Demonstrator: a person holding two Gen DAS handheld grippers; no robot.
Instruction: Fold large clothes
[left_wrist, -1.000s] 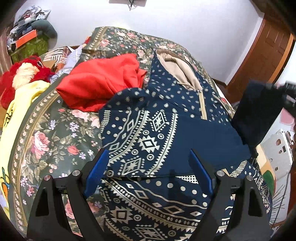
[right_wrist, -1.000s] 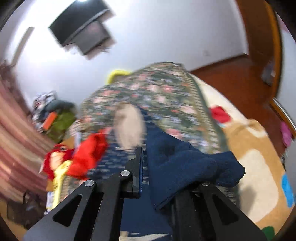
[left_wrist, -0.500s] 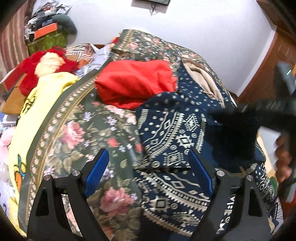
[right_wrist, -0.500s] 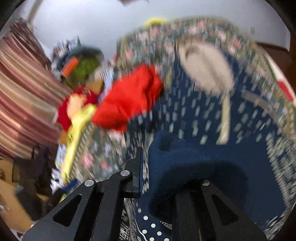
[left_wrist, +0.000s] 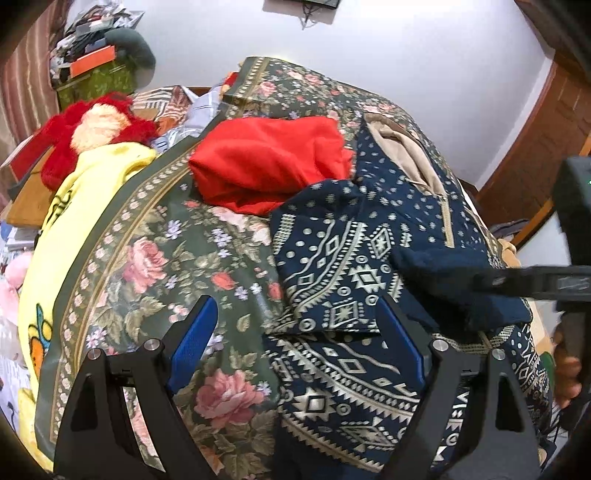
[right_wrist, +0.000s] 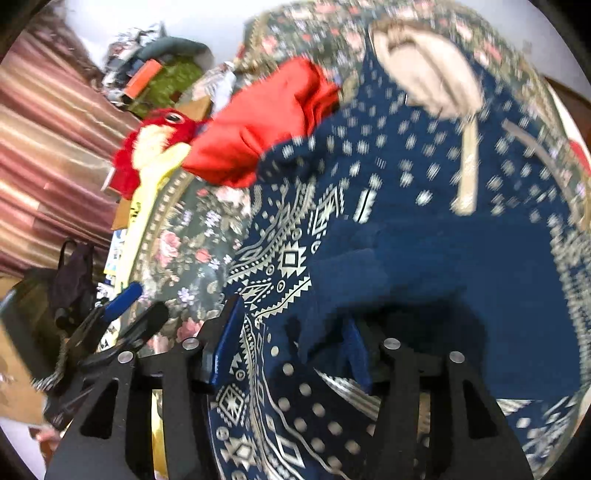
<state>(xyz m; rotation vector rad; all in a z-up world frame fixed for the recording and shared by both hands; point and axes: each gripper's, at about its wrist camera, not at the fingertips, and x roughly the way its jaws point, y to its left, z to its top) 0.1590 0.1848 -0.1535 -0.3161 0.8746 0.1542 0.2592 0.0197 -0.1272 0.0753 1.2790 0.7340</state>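
Observation:
A navy jacket (left_wrist: 354, 236) with white geometric print and a beige hood lining lies spread on the floral bed. Its plain navy sleeve (left_wrist: 443, 273) is folded across the body. My right gripper (right_wrist: 291, 343) hangs low over it with its jaws opening. The sleeve end (right_wrist: 332, 295) sits loose between them, draped on the right finger, and the left pad stands clear of it. That gripper (left_wrist: 532, 280) comes in from the right in the left wrist view. My left gripper (left_wrist: 295, 332) stands open and holds nothing, above the jacket's left edge.
A red garment (left_wrist: 266, 162) lies bunched just behind the jacket. A yellow blanket (left_wrist: 74, 206) and a red plush toy (left_wrist: 99, 129) lie along the bed's left side. The floral bedcover (left_wrist: 159, 258) shows bare at left. A wooden door (left_wrist: 546, 122) stands at right.
My right gripper swung down and across the jacket with the navy sleeve, then its jaws parted. The left gripper shifted a little leftwards, staying open.

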